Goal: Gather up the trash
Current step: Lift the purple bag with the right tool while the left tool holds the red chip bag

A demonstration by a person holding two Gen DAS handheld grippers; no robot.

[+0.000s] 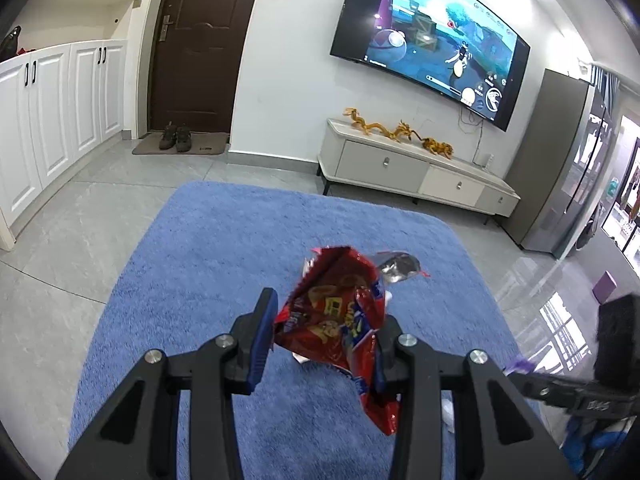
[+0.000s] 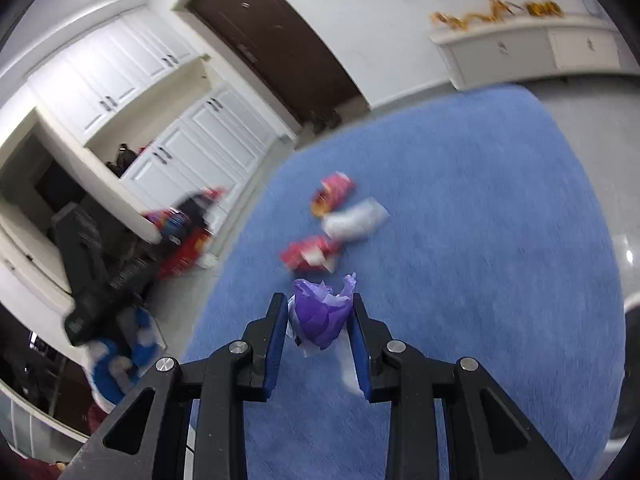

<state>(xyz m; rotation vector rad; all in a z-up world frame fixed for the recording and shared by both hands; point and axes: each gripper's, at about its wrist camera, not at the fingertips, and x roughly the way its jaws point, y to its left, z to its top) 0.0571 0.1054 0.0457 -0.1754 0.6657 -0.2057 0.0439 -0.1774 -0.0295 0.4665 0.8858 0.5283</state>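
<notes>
Left gripper: jaws clamping on a red snack wrapper, holding it up clear of the blue rug. Wrapper standing with its long axis roughly along the fingers, torn silver mouth pointing away, lower corner hanging down past the right finger.

Right gripper: jaws closing around a crumpled purple bag, both blue pads pressing on its sides (a white scrap also showing just under it). Hovering low over the same rug.

Lying further out, straight ahead of the right jaws on the rug: a red wrapper near, then a white wrapper just behind it, then another red-and-yellow wrapper touching the white one. All three blurring from motion, so long axes hard to tell; the nearest one seeming to lie crosswise to the fingers.

Judging the coming move: remaining litter sitting directly in front of the right gripper, well nearer to it than to the left one, which is appearing off to the left side in the right wrist view. Both grippers being full already, so probably needing to drop their loads first somewhere; no bin showing in either view. Beyond the rug: white cabinets, dark door, TV stand by the wall.
</notes>
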